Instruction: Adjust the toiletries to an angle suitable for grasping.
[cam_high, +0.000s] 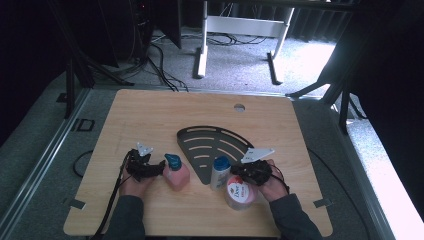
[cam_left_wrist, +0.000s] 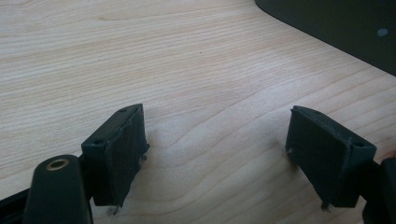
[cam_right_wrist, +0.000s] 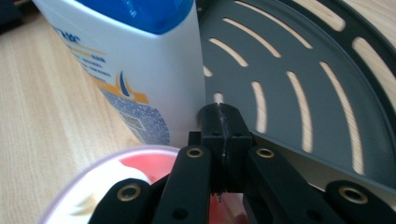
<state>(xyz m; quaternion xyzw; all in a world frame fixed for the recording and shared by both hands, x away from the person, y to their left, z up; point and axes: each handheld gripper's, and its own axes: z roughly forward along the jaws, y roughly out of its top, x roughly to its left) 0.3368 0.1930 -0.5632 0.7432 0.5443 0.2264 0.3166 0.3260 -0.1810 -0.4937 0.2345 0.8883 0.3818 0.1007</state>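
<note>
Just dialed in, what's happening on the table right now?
A person holds a gripper in each hand at a wooden table. The right gripper, fingers shut with nothing between them, sits over a pink-lidded jar, beside a white bottle with a blue cap at the edge of a dark slotted shelf. The left gripper is open over bare wood, next to a pink bottle.

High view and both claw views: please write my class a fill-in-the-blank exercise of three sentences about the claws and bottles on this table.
1. The jaws of the right claw are ____.
2. The white bottle has a cap coloured ____.
3. The left claw has open jaws with only bare ____ between them, beside the pink bottle.

Missing words: shut; blue; table
</note>
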